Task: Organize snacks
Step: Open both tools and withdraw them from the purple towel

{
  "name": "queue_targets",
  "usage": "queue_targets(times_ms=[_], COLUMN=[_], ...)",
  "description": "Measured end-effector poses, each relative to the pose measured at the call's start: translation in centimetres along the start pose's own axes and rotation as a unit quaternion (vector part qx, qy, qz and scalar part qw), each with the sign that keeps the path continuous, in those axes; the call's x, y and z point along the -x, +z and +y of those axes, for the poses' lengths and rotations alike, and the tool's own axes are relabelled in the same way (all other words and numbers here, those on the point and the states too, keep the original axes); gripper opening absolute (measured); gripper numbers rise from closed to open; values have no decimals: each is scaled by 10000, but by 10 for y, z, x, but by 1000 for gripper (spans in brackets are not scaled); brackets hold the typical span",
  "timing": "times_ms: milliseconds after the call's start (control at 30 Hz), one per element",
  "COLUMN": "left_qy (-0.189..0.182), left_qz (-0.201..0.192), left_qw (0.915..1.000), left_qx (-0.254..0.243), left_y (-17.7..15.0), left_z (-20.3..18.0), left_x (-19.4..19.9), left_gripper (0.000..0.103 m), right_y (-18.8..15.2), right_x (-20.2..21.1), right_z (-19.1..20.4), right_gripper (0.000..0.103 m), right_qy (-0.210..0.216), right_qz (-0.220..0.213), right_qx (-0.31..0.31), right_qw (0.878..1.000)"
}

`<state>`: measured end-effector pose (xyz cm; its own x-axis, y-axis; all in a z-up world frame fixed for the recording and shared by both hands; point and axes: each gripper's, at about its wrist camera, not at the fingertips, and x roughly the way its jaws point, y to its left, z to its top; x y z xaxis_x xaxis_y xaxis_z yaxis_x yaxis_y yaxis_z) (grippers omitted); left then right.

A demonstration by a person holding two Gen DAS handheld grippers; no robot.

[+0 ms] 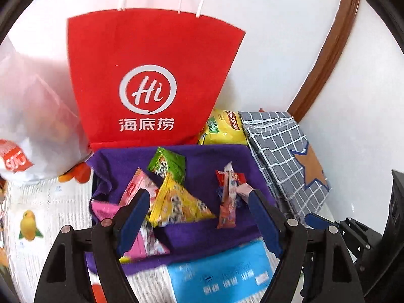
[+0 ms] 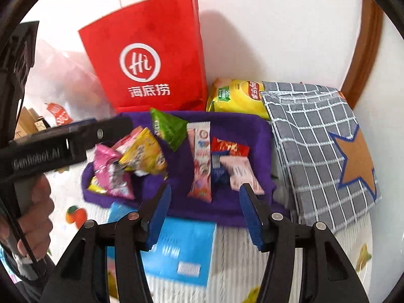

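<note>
A purple fabric bin (image 1: 209, 159) (image 2: 227, 121) holds several small snack packets. Among them are a green triangular packet (image 1: 168, 164) (image 2: 169, 128), a yellow one (image 1: 176, 202) (image 2: 144, 151), a pink one (image 2: 111, 171), a long pink bar (image 1: 227, 202) (image 2: 200, 161) and a small red bar (image 2: 229, 149). My left gripper (image 1: 198, 193) hovers over the bin's near side, open, with nothing held. My right gripper (image 2: 205, 188) hangs above the bin's near edge, open and empty. In the right wrist view the left gripper (image 2: 113, 126) reaches in from the left, held by a hand (image 2: 38, 214).
A red paper bag (image 1: 149, 80) (image 2: 149, 58) stands behind the bin against the white wall. Next to it are a yellow chips bag (image 1: 224, 128) (image 2: 240, 96) and a white plastic bag (image 1: 30, 116). A grey checked fabric box (image 1: 282, 156) (image 2: 315, 139) lies right; a blue pack (image 1: 222, 272) (image 2: 181, 247) lies near.
</note>
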<state>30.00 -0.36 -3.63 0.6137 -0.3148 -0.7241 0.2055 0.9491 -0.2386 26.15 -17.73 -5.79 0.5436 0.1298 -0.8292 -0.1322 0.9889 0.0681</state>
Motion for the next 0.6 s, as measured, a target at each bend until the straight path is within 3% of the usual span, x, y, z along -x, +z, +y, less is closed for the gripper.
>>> queue_targets(times_ms=[67,167,300,600], left_qy=[56,134,216,629], left_qz=[-9,-134,-348,-438], left_qw=[10000,9998,9991,9968], left_qx=[7,66,126,232], left_y=[-6,-18,-37,-101], left_z=[1,5,9,18], left_x=[16,42,81,127], left_gripper=[79,79,79,79], right_y=[-9,-24,-43,-89], right_x=[14,37,62,97], right_z=[3,3,4,8], right_gripper=[58,70,71,71], right_qy=[-112,-10,305,49], right_qz=[-66,-302,-595,-1003], right_qx=[-3,-129,-298,-291], right_qw=[9999,9995,9973,9945])
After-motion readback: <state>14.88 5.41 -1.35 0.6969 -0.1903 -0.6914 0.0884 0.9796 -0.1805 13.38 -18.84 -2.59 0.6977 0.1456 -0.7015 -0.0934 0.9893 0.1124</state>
